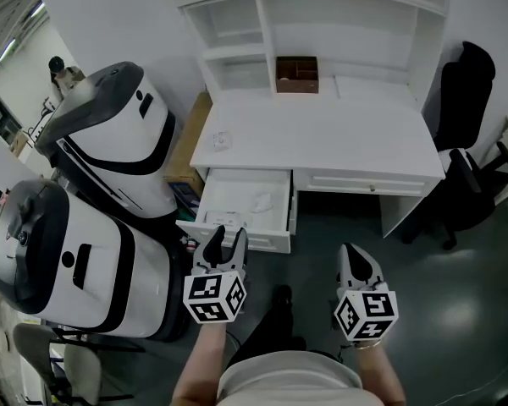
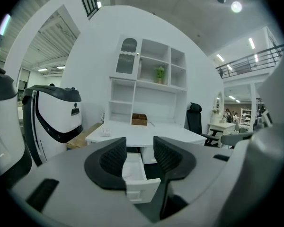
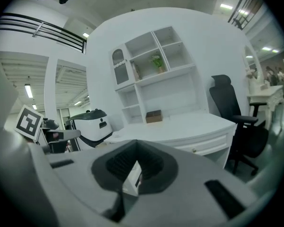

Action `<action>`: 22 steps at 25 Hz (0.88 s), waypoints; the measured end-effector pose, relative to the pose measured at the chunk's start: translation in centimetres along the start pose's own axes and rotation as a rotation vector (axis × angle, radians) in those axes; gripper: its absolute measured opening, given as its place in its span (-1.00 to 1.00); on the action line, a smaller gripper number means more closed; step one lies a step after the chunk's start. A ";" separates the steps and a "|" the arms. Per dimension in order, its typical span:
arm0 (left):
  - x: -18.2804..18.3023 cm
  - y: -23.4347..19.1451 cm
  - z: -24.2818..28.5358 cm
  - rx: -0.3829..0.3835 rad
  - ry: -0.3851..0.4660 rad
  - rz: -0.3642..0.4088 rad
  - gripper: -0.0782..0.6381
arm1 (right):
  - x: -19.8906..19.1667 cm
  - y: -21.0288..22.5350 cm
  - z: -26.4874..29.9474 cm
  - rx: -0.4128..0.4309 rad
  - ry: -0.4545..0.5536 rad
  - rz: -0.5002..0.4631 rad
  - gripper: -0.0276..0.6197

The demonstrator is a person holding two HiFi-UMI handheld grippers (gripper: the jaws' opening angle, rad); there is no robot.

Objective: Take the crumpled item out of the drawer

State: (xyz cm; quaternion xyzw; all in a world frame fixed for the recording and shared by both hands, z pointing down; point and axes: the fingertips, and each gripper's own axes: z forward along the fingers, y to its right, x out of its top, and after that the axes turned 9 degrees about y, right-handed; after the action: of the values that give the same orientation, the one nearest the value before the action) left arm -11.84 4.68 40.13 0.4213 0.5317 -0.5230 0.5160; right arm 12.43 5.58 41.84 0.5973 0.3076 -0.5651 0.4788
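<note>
The white desk's (image 1: 322, 134) left drawer (image 1: 233, 194) stands pulled out, and a small white crumpled item (image 1: 261, 200) lies on its floor toward the right. My left gripper (image 1: 226, 233) hovers just in front of the drawer's front panel, open with nothing between its jaws. In the left gripper view, the left gripper (image 2: 139, 143) frames the open drawer (image 2: 135, 167) below and ahead. My right gripper (image 1: 353, 250) hangs lower right over the dark floor, in front of the closed right drawer (image 1: 368, 183). Its jaws meet at the tips, and the right gripper (image 3: 136, 143) holds nothing.
Two big white and black machines (image 1: 110, 134) (image 1: 59, 260) stand close on the left. A black office chair (image 1: 466, 159) is at the desk's right. A small wooden box (image 1: 297, 74) sits in the hutch, and a small white object (image 1: 221, 140) lies on the desktop.
</note>
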 end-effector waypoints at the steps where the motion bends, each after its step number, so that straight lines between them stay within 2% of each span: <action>1: 0.0 -0.5 0.9 0.002 -0.003 0.002 -0.34 | 0.0 0.1 1.0 0.000 -0.006 0.000 -0.91; 13: 2.0 -5.2 11.3 -0.009 -0.011 -0.006 -0.33 | 1.9 0.7 11.7 -0.026 -0.025 -0.008 -0.91; 22: 3.3 -8.2 17.0 -0.041 0.006 -0.018 -0.33 | 2.8 0.7 17.1 -0.067 -0.015 -0.022 -0.91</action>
State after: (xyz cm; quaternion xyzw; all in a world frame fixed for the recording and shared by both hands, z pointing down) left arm -18.44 -13.26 39.19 0.4073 0.5478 -0.5152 0.5183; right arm 7.01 -10.87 40.90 0.5734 0.3294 -0.5642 0.4943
